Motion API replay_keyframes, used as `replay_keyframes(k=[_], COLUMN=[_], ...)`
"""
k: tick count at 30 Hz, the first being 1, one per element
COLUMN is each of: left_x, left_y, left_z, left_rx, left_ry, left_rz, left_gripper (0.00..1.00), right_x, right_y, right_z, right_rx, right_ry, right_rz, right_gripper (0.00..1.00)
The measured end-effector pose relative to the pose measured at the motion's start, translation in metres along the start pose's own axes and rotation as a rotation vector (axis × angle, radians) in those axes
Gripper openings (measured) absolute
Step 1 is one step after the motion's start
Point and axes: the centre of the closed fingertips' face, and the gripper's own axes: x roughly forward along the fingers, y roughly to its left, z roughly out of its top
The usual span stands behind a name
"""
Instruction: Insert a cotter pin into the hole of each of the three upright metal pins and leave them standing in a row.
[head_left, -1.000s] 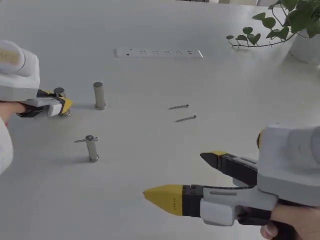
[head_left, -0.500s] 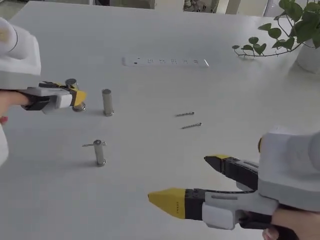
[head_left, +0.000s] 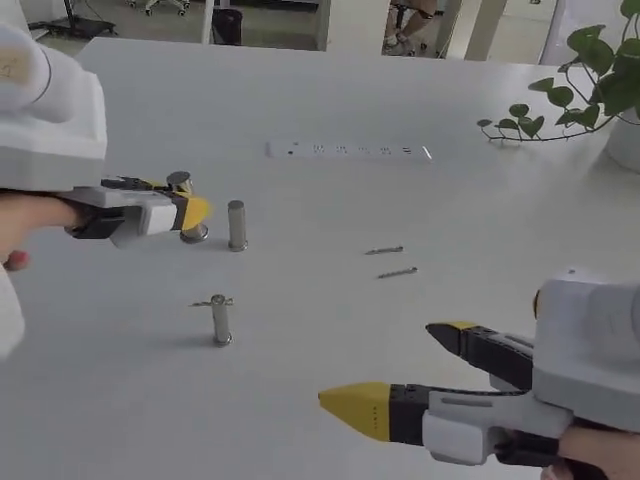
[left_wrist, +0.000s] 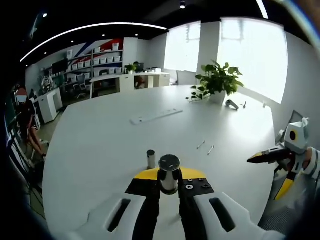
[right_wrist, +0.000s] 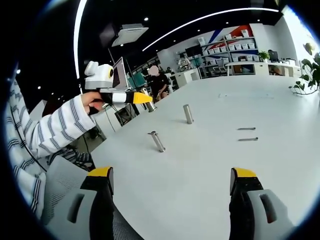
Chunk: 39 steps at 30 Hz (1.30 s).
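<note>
Left gripper (head_left: 197, 211) fingers clenched on one metal pin (left_wrist: 169, 171) toward the bench (head_left: 300, 400) left edge, seemingly still seated there, second pin (head_left: 236, 225) just beside, third pin (head_left: 220, 320) nearer with cotter pin (head_left: 213, 301) fitted, two loose cotter pins (head_left: 390, 261) mid-bench, right gripper (head_left: 378, 365) fingers released, empty.

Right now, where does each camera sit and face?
Head view: on the headset, facing down over the table; left gripper, right gripper show.
Left gripper view: on that gripper, facing along jaws shut on a metal pin.
Right gripper view: on that gripper, facing between open jaws; striped sleeve shows.
All share two loose cotter pins.
</note>
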Motion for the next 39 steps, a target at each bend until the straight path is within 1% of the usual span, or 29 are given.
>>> replay_keyframes(k=[2, 4, 5, 8, 9, 11, 13, 17, 22, 25, 29, 33, 39], left_x=[-0.003, -0.008, -0.009, -0.011, -0.012, -0.012, -0.012, -0.011, -0.006, -0.002, 0.003, 0.008, 0.013], left_y=[-0.006, -0.016, -0.019, -0.034, -0.037, -0.043, -0.050, -0.055, -0.068, -0.075, -0.081, -0.086, -0.092], left_z=[0.000, 0.000, -0.001, -0.002, -0.003, -0.006, -0.010, -0.018, -0.036, -0.047, -0.056, -0.064, -0.077], left_rx=[-0.003, -0.001, 0.001, 0.020, 0.020, 0.021, 0.018, 0.022, -0.007, -0.010, -0.020, 0.010, -0.012], left_ry=[0.001, 0.003, 0.003, -0.009, -0.010, -0.009, 0.001, 0.012, 0.046, 0.067, 0.085, 0.110, 0.132], left_rz=[-0.008, -0.015, -0.018, -0.030, -0.033, -0.041, -0.053, -0.057, -0.082, -0.085, -0.091, -0.079, -0.078], left_gripper=[0.09, 0.09, 0.09, 0.09, 0.09, 0.09, 0.09, 0.09, 0.09, 0.09, 0.09, 0.09, 0.09], right_x=[-0.001, -0.001, -0.001, 0.000, -0.001, -0.001, -0.002, -0.004, -0.005, -0.005, -0.005, -0.005, -0.005], right_y=[0.000, 0.001, 0.001, 0.001, 0.001, 0.001, 0.001, 0.001, 0.002, 0.002, 0.002, 0.003, 0.003], right_z=[0.001, 0.002, 0.003, 0.002, 0.002, 0.001, 0.001, 0.004, 0.005, 0.005, 0.005, 0.005, 0.005], right_rx=[-0.003, -0.007, -0.008, -0.020, -0.022, -0.025, -0.027, -0.030, -0.036, -0.036, -0.040, -0.043, -0.046], right_ry=[-0.004, -0.010, -0.010, -0.003, -0.002, 0.002, 0.000, -0.011, -0.016, -0.017, -0.014, -0.011, -0.006], right_rz=[-0.001, 0.000, 0.001, 0.000, -0.001, -0.003, -0.003, -0.004, -0.002, -0.002, -0.001, 0.002, 0.002], right_gripper=[0.96, 0.96, 0.96, 0.96, 0.96, 0.95, 0.95, 0.95, 0.95, 0.95, 0.95, 0.95, 0.94])
